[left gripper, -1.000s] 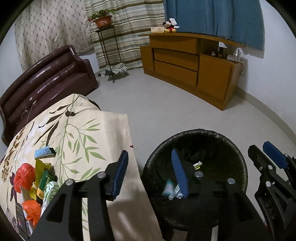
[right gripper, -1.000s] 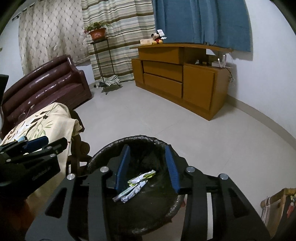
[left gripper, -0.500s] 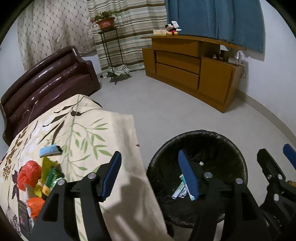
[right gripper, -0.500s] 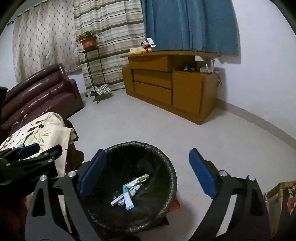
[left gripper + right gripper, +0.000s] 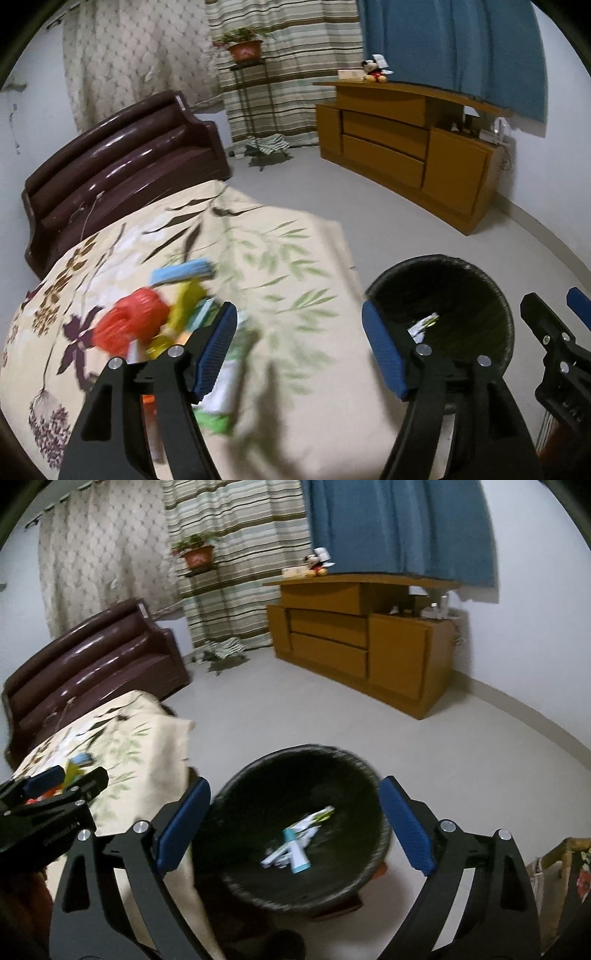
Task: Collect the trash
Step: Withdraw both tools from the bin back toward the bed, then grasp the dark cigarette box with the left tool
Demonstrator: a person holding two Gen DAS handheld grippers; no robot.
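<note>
A black-lined bin [image 5: 255,775] stands on the floor beside the table; white-green wrappers and a teal tube [image 5: 295,853] lie inside it. My right gripper [image 5: 295,805] hangs open above the bin with nothing between its fingers. Over the floral tablecloth [image 5: 280,240], my left gripper [image 5: 301,343] hovers with its jaws opening and empty, between the bin [image 5: 443,266] and a blurred trash pile. That pile holds an orange-red crumpled bag [image 5: 129,325], a blue packet [image 5: 184,271], a yellow-green wrapper [image 5: 188,302] and a white-green packet [image 5: 221,391]. The right gripper [image 5: 554,306] shows at the left wrist view's right edge.
A dark brown sofa [image 5: 122,162] sits behind the table. A wooden cabinet [image 5: 406,155] lines the far wall, with a plant stand [image 5: 251,110] by the striped curtain. Bare floor lies between them. A basket [image 5: 554,864] stands at the right wrist view's lower right.
My left gripper swung left from over the bin to the table and its jaws widened. The right jaws opened wide above the bin. A teal tube now lies among the wrappers.
</note>
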